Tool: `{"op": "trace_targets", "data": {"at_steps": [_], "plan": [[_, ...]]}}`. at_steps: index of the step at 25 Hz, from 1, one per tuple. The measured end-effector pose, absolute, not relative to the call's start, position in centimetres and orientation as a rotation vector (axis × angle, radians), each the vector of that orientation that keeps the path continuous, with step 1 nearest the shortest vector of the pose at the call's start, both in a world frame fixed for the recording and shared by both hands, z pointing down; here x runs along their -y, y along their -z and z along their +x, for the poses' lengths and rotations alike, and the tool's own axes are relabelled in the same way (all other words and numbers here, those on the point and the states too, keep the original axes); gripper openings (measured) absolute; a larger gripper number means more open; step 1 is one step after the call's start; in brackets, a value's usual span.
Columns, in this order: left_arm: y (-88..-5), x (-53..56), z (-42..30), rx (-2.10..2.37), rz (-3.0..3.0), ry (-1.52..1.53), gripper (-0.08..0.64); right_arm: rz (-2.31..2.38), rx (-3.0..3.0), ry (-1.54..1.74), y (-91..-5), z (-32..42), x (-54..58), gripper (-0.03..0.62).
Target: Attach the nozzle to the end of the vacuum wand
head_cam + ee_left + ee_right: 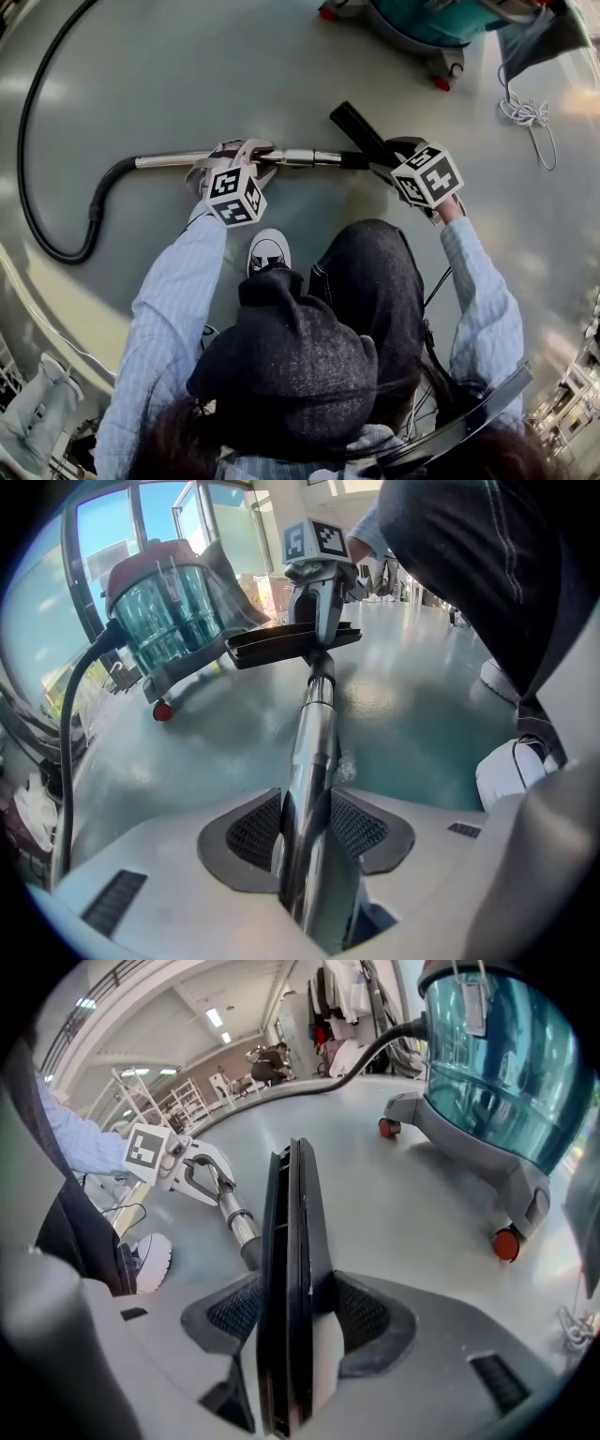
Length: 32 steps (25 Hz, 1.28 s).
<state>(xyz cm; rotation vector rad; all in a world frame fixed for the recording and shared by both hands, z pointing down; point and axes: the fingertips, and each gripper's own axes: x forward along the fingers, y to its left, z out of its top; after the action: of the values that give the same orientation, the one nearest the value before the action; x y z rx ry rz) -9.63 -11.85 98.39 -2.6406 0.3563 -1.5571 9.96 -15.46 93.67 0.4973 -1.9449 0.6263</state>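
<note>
Left tool [307, 829] grips wand [314, 742], right tool [295, 1312] grips nozzle [291, 1222], teal canister [497, 1044] stands beyond.

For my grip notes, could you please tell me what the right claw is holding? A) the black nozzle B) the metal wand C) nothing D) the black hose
A: in the right gripper view the right claw presses its pads on both sides of the black nozzle, while the left claw grips the metal wand.
</note>
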Motion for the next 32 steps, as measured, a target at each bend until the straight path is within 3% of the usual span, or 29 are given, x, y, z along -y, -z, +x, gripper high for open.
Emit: {"op": "trace_targets", "data": {"at_steps": [5, 24, 32], "plan": [[-98.6, 11.9, -9.4, -0.369, -2.685, 1.592, 0.167, 0.539, 1.919, -0.787, -94.3, 10.0, 15.4, 0.242], [-98.3, 12.2, -7.0, -0.288, -2.647, 1.612, 0.160, 0.617, 1.923, -0.765, -94.3, 8.9, 17.0, 0.242], [-97.7, 13.7, -7.8, -0.478, -2.730, 1.513, 0.163, 0.731, 1.943, -0.781, -93.6, 8.4, 19.2, 0.242]]}}
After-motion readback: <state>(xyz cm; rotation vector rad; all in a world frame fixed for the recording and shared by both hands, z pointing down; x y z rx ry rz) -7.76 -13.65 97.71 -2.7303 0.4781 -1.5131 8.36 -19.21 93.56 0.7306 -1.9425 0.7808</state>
